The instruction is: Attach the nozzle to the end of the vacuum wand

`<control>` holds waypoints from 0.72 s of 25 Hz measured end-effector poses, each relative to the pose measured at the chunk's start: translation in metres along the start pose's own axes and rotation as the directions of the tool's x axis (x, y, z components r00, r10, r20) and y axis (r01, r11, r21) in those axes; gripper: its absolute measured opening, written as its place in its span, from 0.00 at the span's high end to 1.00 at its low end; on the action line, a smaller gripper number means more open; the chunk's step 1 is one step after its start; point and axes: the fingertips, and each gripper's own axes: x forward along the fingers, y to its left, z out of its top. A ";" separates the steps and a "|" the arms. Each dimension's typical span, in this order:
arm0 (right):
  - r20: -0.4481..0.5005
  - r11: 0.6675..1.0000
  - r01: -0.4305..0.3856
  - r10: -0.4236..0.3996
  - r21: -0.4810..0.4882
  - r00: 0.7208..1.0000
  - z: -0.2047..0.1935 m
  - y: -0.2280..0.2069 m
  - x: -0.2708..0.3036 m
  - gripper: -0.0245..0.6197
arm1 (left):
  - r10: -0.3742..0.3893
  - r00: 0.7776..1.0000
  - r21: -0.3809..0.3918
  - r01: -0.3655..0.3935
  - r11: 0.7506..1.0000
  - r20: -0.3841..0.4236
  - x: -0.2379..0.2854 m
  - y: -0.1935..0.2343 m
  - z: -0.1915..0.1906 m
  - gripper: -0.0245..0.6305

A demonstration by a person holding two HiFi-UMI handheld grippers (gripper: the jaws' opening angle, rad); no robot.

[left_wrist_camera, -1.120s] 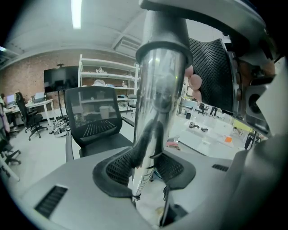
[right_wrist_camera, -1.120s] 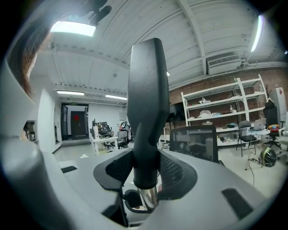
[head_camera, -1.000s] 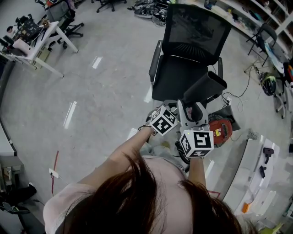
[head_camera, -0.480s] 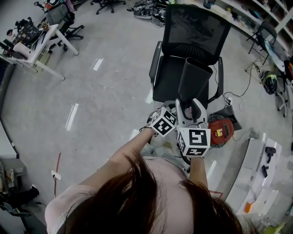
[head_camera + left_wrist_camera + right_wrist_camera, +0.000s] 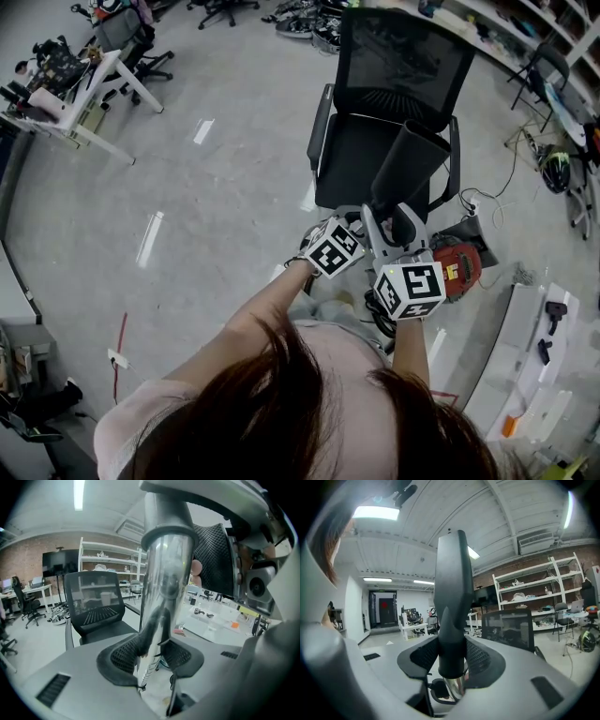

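My right gripper is shut on the dark grey nozzle, which sticks up in front of the chair and leans slightly right. In the right gripper view the nozzle stands between the pads of that gripper, with the shiny wand end right under its neck. My left gripper, just left of it, is shut on the metal vacuum wand. The left gripper view shows the tube clamped between that gripper's mesh pads, with a grey collar above.
A black mesh office chair stands directly ahead. The red vacuum body with its cables lies on the floor to the right, and a white table with small parts is at the far right. A desk stands at the upper left.
The nozzle's wide end has swung from leaning far right to nearly upright, then settled with a slight lean to the right. Both hands stay close together in the same place.
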 end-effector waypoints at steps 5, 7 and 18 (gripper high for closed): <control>0.002 1.000 0.004 -0.004 0.017 1.000 0.000 0.000 -0.001 0.67 | -0.007 1.000 0.015 0.007 1.000 -0.001 -0.001 0.000 0.001 0.72; -0.010 1.000 0.022 -0.022 0.003 1.000 0.000 0.001 -0.001 0.67 | -0.006 1.000 0.016 0.006 1.000 -0.002 -0.002 0.000 0.000 0.72; 0.033 0.999 0.033 -0.034 0.026 0.999 -0.001 0.005 -0.008 0.67 | -0.026 1.000 0.033 0.027 0.999 -0.011 -0.004 -0.007 -0.001 0.72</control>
